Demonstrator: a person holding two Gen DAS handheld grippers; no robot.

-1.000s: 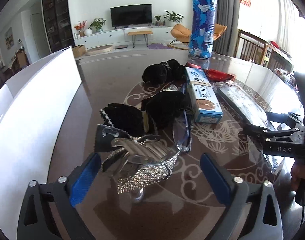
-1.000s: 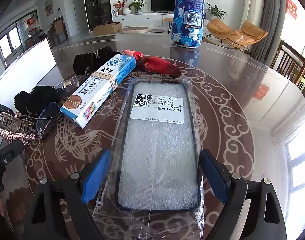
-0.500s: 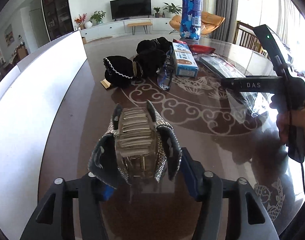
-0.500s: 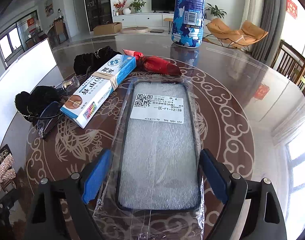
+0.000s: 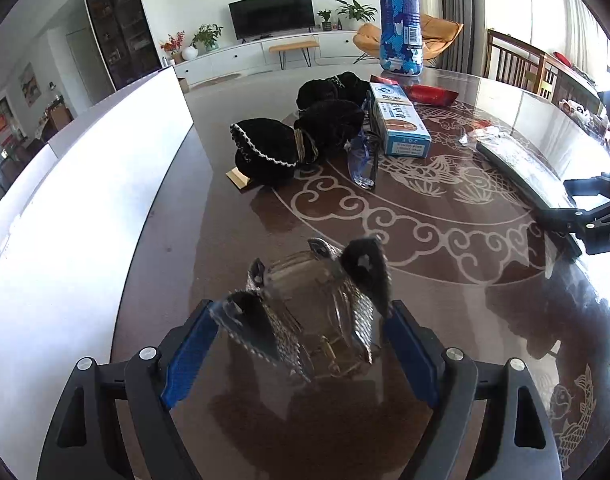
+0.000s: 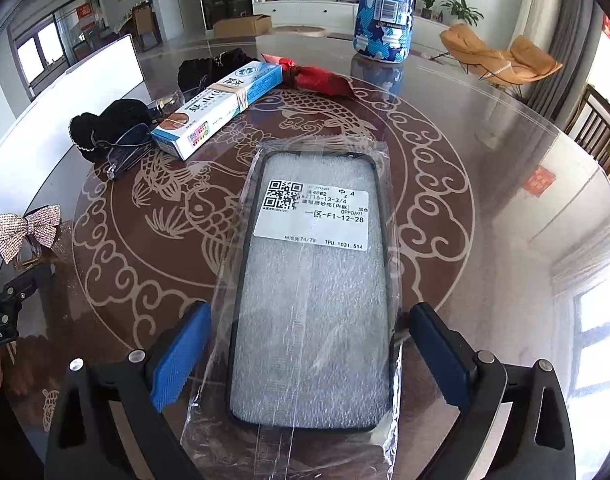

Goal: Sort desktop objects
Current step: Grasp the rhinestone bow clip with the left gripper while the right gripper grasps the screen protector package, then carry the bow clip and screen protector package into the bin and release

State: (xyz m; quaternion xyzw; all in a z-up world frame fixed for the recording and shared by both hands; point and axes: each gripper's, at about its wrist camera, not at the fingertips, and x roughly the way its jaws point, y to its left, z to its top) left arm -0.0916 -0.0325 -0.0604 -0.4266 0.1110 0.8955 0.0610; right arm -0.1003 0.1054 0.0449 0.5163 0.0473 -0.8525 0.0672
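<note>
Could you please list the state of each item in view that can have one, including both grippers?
Left gripper: open, hair clip between its fingers.
Hair clip: blurred, whether it rests on the table cannot be told.
Right gripper: open, straddling the phone case.
Phone case: flat, sealed in plastic.
Glasses: folded, lying flat.
Box: closed, lying flat, rubber-banded.
Bottle: upright.

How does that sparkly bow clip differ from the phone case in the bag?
The bow clip is bare, glittery and bulky; the phone case is flat, black-rimmed, sealed in clear plastic with a white label. The phone case lies flat on the table, sharp in view; the bow clip looks blurred, its pose unclear. Shared: each sits between a claw's blue pads, the clip in the left claw, the case in the open right claw.
</note>
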